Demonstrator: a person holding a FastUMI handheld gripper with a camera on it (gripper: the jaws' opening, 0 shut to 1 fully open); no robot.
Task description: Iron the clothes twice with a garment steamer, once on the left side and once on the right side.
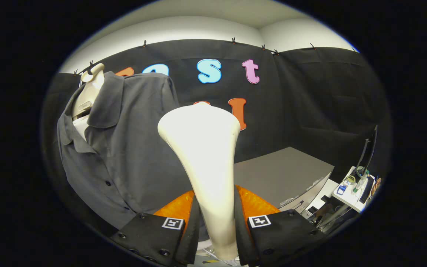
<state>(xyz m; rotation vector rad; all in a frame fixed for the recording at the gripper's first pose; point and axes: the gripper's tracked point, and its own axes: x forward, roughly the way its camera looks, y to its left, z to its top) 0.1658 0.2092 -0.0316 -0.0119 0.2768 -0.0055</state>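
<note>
My gripper (216, 222) is shut on the handle of a cream garment steamer (206, 155), which rises between the fingers and flares into a broad head above them. A dark grey polo shirt (124, 148) hangs on a pale mannequin bust (89, 92), left of the steamer and beyond it. The shirt's collar lies open and its button placket runs down its left part. The steamer head sits to the right of the shirt, near its right edge; whether it touches the cloth I cannot tell.
A grey table (284, 170) stands to the right behind the steamer. Further right, a white desk (354, 193) carries small items and a dark monitor (369, 148). The black cloth wall (310, 104) closes the back.
</note>
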